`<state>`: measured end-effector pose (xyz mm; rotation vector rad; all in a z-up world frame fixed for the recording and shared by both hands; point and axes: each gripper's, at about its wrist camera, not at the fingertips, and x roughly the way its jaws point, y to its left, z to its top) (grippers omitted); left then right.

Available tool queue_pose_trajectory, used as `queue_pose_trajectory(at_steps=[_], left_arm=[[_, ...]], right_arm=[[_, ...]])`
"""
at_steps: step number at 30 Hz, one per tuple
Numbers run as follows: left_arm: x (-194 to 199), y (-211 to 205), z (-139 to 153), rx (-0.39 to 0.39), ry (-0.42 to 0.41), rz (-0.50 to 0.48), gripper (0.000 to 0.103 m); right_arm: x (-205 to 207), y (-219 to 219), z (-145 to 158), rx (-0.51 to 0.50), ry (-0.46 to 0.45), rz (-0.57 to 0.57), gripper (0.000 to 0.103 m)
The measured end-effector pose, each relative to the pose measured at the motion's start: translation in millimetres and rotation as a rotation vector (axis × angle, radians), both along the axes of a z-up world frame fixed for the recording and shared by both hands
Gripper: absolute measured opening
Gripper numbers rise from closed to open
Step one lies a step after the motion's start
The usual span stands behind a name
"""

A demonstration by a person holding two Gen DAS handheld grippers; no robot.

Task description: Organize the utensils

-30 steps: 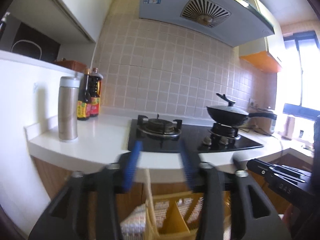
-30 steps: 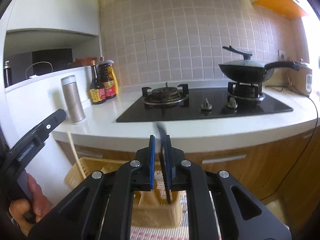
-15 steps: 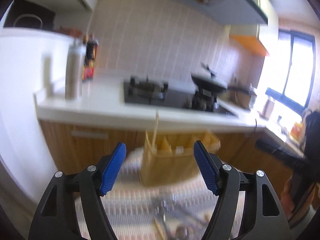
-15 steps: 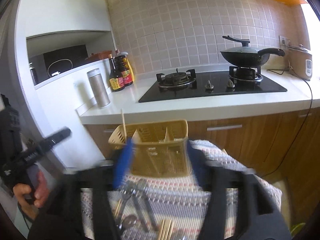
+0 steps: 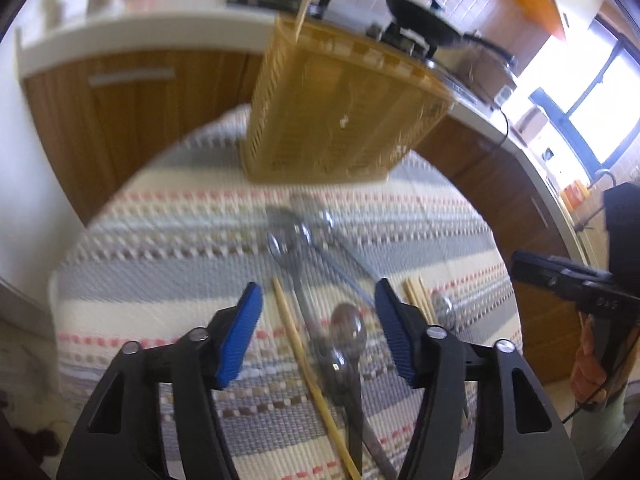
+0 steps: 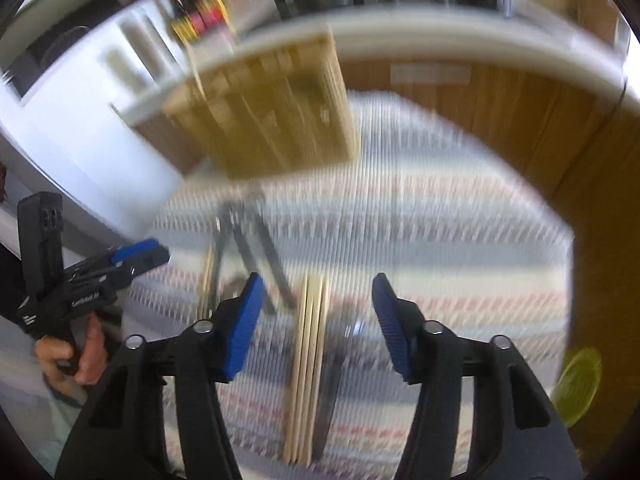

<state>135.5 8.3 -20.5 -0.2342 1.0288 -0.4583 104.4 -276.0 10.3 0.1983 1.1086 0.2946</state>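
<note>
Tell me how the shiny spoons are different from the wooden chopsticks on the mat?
The spoons are grey metal with round bowls; the chopsticks are pale wood, straight and thin. The spoons lie crossed in a heap; the chopsticks lie side by side. Both rest on the striped mat.

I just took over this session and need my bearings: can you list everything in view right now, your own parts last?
caddy: one, yellow slotted plastic, far edge of the mat, a single chopstick standing in it
mat: one, striped woven, under everything
spoons: several, metal, piled mid-mat; blur hides the exact count
single chopstick: one, pale wood, left of the spoons
chopstick bundle: pale wood, lying ahead of the right gripper
pan: one, black, on the stove
left gripper: open, empty, jaws just closing
right gripper: open, empty, jaws just closing
</note>
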Motion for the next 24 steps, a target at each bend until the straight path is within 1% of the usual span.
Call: queue_pose_trajectory(at_steps=[1, 2, 4, 5, 6, 9, 12, 16, 19, 24], left_arm=[[2.7, -1.9, -5.3, -0.008, 0.017, -0.004, 0.049], [6.7, -4.1, -12.2, -0.016, 0.038, -0.012, 0.047], [13.0, -9.2, -23.3, -0.013, 0.072, -0.019, 0.044], [15.5, -11.8, -27.8, -0.009, 0.082, -0.025, 0.043], [17.6, -14.7, -30.1, -0.003, 0.087, -0.034, 0.043], [22.3, -24.6, -37.9, 0.055, 0.095, -0.046, 0.042], [27.6, -29.8, -40.5, 0.07, 0.098, -0.05, 0.041], [31.1, -33.3, -39.5, 0.081, 0.108, -0.054, 0.041], [33.9, -44.0, -39.0, 0.11, 0.106, -0.065, 0.041], [38.7, -64.8, -40.4, 0.195, 0.094, -0.069, 0.041]], right_arm=[[3.7, -2.6, -10.8, 0.025, 0.051, 0.001, 0.041], [7.6, -5.8, -24.0, 0.045, 0.109, -0.005, 0.039], [12.1, -9.6, -42.1, 0.052, 0.175, -0.017, 0.036], [12.8, -10.3, -47.4, 0.05, 0.187, -0.021, 0.036], [13.9, -11.6, -52.1, 0.044, 0.199, -0.026, 0.035], [14.8, -12.8, -61.4, 0.031, 0.223, -0.021, 0.033], [14.7, -8.5, -71.1, 0.0, 0.25, 0.007, 0.028], [6.5, 3.1, -81.5, -0.016, 0.301, 0.051, 0.027], [-3.4, 11.9, -88.5, -0.072, 0.311, 0.079, 0.027], [-10.0, 31.6, -92.1, -0.162, 0.297, 0.105, 0.025]])
